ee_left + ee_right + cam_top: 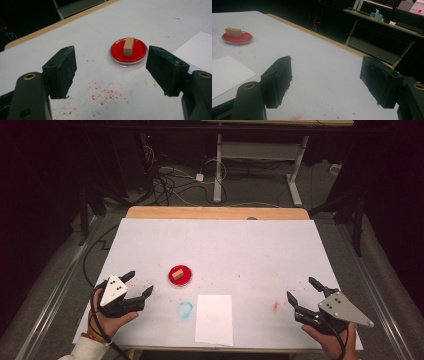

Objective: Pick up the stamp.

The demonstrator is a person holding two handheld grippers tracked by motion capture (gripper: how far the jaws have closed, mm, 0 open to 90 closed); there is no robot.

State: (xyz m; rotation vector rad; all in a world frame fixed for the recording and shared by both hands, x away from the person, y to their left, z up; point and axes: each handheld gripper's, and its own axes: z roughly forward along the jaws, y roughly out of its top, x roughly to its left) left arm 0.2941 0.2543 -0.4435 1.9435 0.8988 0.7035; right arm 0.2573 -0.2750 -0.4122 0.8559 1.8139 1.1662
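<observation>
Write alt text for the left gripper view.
A small tan wooden block stands in a round red dish on a white table, straight ahead of the open left gripper, whose two black jaws frame the dish without touching it. Red specks dot the table between the jaws; a white paper sheet lies at right.

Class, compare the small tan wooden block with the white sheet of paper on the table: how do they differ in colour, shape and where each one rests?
The small tan wooden block is tan and thick; the white sheet of paper is white and flat. The block sits in the round red dish, while the paper lies directly on the white table, nearer the person. Both are rectangular, and neither the left gripper nor the right gripper touches them.
</observation>
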